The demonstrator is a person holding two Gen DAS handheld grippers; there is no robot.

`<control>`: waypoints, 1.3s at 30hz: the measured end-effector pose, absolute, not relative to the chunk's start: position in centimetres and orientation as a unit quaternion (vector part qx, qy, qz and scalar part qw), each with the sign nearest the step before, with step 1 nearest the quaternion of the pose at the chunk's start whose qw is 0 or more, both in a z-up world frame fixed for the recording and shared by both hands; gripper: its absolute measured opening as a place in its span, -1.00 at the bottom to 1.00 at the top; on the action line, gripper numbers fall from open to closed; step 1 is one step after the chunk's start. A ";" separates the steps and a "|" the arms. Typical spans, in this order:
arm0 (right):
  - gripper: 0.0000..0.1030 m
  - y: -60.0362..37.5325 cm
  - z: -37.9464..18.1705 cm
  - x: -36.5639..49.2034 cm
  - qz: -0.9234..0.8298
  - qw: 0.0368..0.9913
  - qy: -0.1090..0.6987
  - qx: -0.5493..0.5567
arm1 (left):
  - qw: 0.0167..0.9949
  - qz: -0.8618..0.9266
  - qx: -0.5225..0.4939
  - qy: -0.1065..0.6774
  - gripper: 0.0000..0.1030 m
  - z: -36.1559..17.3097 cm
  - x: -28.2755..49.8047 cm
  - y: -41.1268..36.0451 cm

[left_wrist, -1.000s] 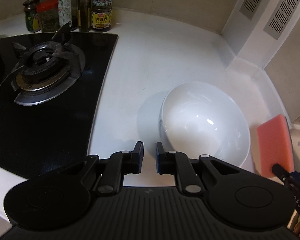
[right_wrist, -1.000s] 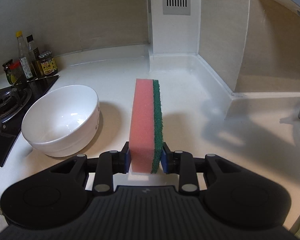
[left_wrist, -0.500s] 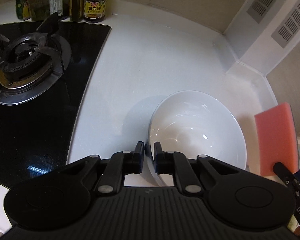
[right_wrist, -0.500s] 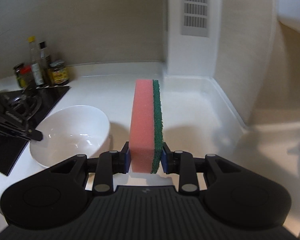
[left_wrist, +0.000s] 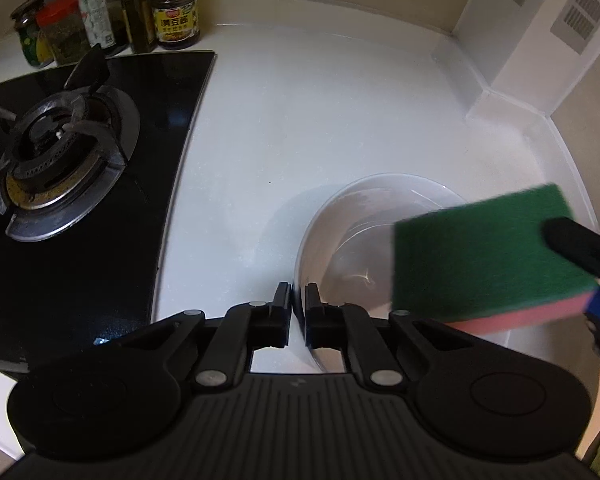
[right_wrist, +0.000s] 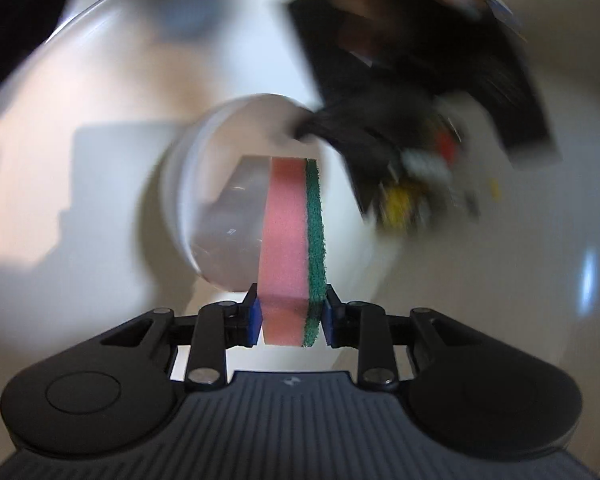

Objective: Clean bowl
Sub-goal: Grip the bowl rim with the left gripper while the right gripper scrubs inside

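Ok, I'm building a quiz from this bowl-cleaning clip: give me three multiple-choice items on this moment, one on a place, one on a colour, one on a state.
1. Where is the sponge?
A. Flat on the counter
B. Over the bowl's opening
C. On the stove

2. What colour is the sponge's scouring side?
A. Green
B. Yellow
C. Blue

3. What is the left claw doing?
A. Hanging open, apart from the bowl
B. Holding a jar
C. Shut on the bowl's rim

Key:
1 B: the sponge, held in the right claw, covers part of the bowl in the left wrist view.
2 A: the upper face is green, over a pink layer.
3 C: the left claw has its fingers on either side of the near rim.
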State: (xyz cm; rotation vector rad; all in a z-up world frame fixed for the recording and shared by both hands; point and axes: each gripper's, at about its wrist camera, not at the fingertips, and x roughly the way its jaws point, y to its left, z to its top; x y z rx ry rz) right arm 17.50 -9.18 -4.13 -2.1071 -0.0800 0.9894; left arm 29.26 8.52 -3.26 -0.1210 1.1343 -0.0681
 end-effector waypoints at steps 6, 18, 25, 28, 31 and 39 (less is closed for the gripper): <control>-0.52 -8.4 -5.9 19.2 0.407 0.338 -0.071 -0.846 | 0.851 -0.034 -0.036 0.522 -0.92 -3.4 28.8 7.9; -0.57 -7.1 -1.8 17.2 0.501 0.331 0.108 -0.793 | 0.851 -0.048 -0.049 0.520 -0.91 -3.6 29.4 8.2; -0.57 -5.7 0.0 18.5 0.453 0.448 0.121 -0.761 | 0.853 -0.053 -0.041 0.518 -0.93 -3.7 29.5 8.0; -0.58 -4.4 -2.3 18.9 0.436 0.442 0.106 -0.776 | 0.854 -0.056 -0.034 0.517 -0.95 -3.7 29.5 8.0; -0.57 -4.1 -3.8 18.5 0.441 0.436 0.107 -0.777 | 0.856 -0.057 -0.028 0.514 -0.95 -3.8 29.6 8.1; -0.57 -3.9 -1.9 19.3 0.524 0.297 0.121 -0.789 | 0.858 -0.057 -0.014 0.511 -0.93 -3.8 29.7 7.8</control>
